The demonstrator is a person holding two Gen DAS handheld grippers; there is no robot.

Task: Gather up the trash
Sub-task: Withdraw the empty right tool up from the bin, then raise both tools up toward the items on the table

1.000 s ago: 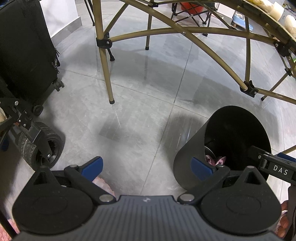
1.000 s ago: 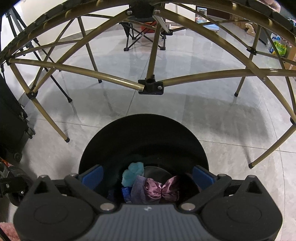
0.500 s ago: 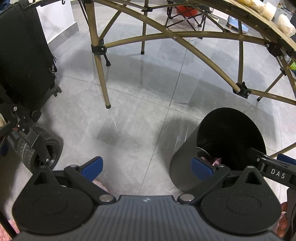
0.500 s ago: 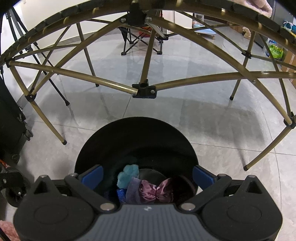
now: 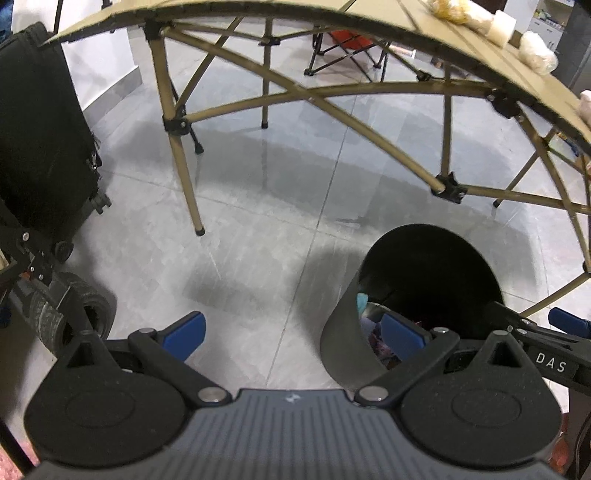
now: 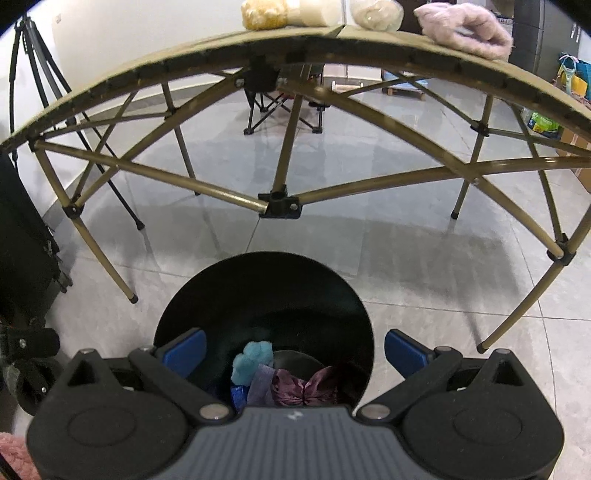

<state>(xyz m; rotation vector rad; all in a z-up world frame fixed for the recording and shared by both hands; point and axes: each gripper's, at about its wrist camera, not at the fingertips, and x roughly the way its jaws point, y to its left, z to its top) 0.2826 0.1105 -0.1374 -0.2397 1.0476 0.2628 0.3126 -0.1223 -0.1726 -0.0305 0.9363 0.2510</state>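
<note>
The left gripper (image 5: pixel 291 334) has its blue-padded jaws spread wide and empty, touching nothing, above the grey tiled floor (image 5: pixel 236 258) just left of the round black plastic trash bin (image 5: pixel 343 332). The right gripper (image 6: pixel 295 350) hangs directly over the same bin (image 6: pixel 258 288), jaws equally wide apart and holding nothing. Inside the bin lie a fluffy light-blue pompom (image 6: pixel 253 360) and, right of it, a crumpled shiny purple wrapper (image 6: pixel 306 386). Compared with half a second ago, both grippers have tilted upward: the tan folding surface (image 6: pixel 369 46) behind the bin now shows its top, carrying pale fluffy lumps (image 6: pixel 373 13).
</note>
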